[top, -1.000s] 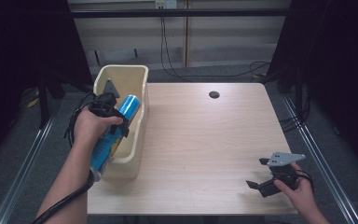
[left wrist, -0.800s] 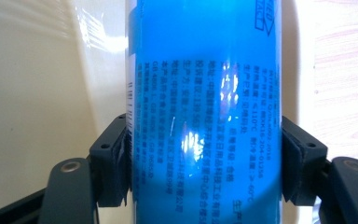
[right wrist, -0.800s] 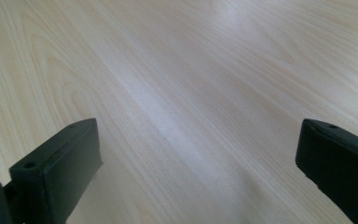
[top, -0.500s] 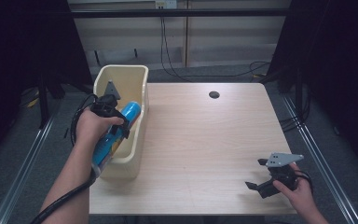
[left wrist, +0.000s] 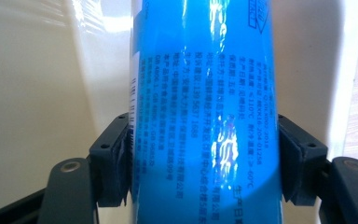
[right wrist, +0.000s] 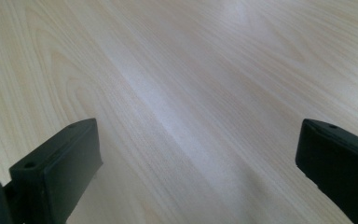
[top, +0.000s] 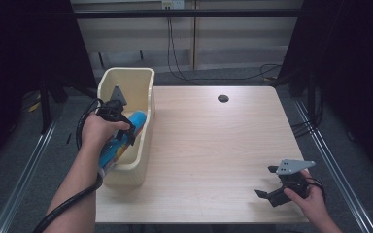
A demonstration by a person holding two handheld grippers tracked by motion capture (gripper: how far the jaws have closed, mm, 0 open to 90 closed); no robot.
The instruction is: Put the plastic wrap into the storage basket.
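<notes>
- High view: the cream bin (top: 145, 85) sat at the counter (top: 213, 145)'s left edge, with loads of bare wood to its right.
- The left gripper (top: 121, 127) was clamped on the blue tube (top: 126, 133) over the bin; its long axis slanted, top end aimed away into the bin.
- The right gripper (top: 272, 184) sat wide open and empty near the front right corner.

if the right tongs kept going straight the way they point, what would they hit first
Probably the pale wooden tabletop itself. The right tongs sit low at the near right corner, open and holding nothing, aimed leftward across bare wood at a shallow downward angle. Nothing stands in that line as far as the right gripper view shows; depth is uncertain.
</notes>
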